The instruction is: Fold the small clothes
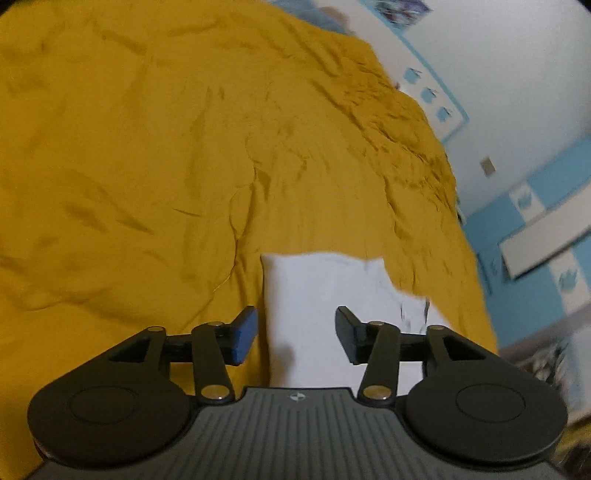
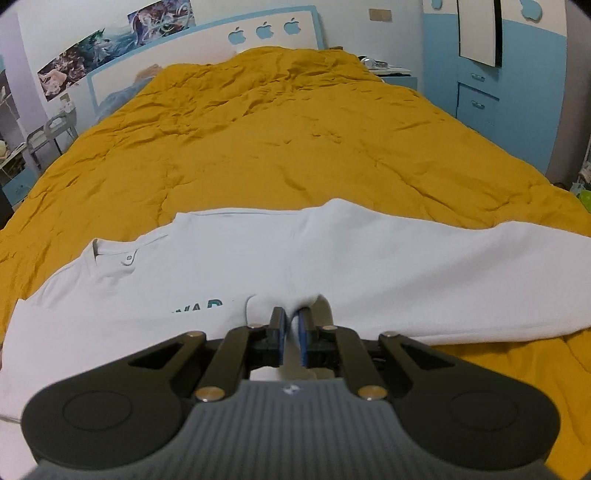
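Bed cover (image 2: 280,147): mustard-yellow fabric, soft and heavily creased, spread over the whole bed.
T-shirt (image 2: 369,258): pale white cotton, smooth, lying flat on the cover; round collar at left, dark teal lettering partly hidden.
Right gripper (image 2: 291,332): black linkage, blue pads, pinched on a raised fold of the T-shirt.
Left gripper (image 1: 295,332): fingers spread apart, a rectangular corner of the T-shirt (image 1: 325,295) between them, untouched.

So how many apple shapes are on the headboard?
3, in a row along the top of the white headboard: left apple cutout, middle apple cutout, right apple cutout. The yellow duvet may hide more.
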